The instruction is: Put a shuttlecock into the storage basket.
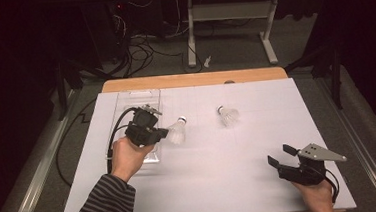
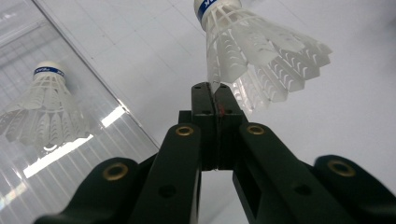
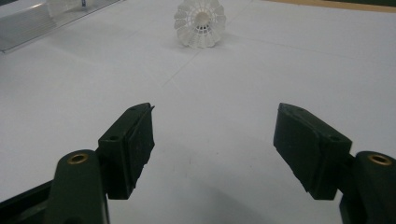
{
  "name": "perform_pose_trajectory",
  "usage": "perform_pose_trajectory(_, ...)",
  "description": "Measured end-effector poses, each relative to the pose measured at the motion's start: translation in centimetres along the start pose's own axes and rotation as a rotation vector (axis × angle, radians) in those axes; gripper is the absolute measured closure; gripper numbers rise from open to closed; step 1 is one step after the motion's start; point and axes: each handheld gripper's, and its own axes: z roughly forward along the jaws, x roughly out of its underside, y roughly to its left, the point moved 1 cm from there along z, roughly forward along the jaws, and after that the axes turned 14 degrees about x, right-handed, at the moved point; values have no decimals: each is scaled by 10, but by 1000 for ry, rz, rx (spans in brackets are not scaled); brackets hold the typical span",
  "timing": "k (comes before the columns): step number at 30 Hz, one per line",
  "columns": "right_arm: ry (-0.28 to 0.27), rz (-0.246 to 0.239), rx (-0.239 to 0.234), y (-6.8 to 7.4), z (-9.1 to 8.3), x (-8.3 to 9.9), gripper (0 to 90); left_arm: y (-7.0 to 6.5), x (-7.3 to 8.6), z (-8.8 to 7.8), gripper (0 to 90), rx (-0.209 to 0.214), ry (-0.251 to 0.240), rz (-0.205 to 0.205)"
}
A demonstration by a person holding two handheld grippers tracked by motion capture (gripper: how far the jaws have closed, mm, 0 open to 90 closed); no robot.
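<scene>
My right tool sits at the near right of the counter, held in my right hand. Its jaws stand wide apart with nothing between them, and the grey three-cornered plate rides on top. In the right gripper view the jaws frame bare white surface, with a shuttlecock on the counter lying well ahead, its open skirt facing the camera.

My left hand, in a striped sleeve, holds my left tool at the left middle of the counter, over the near part of a clear plastic tray. A black cable trails from it. The jaws are clenched on the skirt edge of the held shuttlecock; in the left gripper view the two black pads meet with a thin feather edge pinched between them. The held shuttlecock points its cork end away from the tool and hangs just to the right of the tray's right edge.

Label: a blue band circles the cork base of the held shuttlecock; white lettering shows on it but is too cut off to read. A shuttlecock in the tray, seen in the left gripper view, stands cork up inside the clear tray and carries the same blue band, its print too small to read.

Farther out, the shuttlecock on the counter lies on its side near the centre, well apart from both tools. Beyond the counter's far wooden edge, cables lie on the floor beside a white table frame.
</scene>
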Motion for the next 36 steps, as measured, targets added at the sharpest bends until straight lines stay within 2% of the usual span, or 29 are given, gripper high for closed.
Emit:
perform_pose_trajectory(4,0,-1,-1,0,1,0,295,3,-3,0,898,2,-8,-20)
perform_pose_trajectory(11,0,1,2,0,0,0,295,6,-4,0,898,-2,-2,-19)
perform_pose_trajectory(21,1,1,1,0,0,0,296,12,-11,-2,898,-19,-18,-30)
perform_pose_trajectory(28,2,-2,4,-1,0,0,296,18,-16,-2,898,-52,-26,-33)
perform_pose_trajectory(36,4,-3,5,-1,1,0,296,28,-23,-5,898,-65,-47,-59)
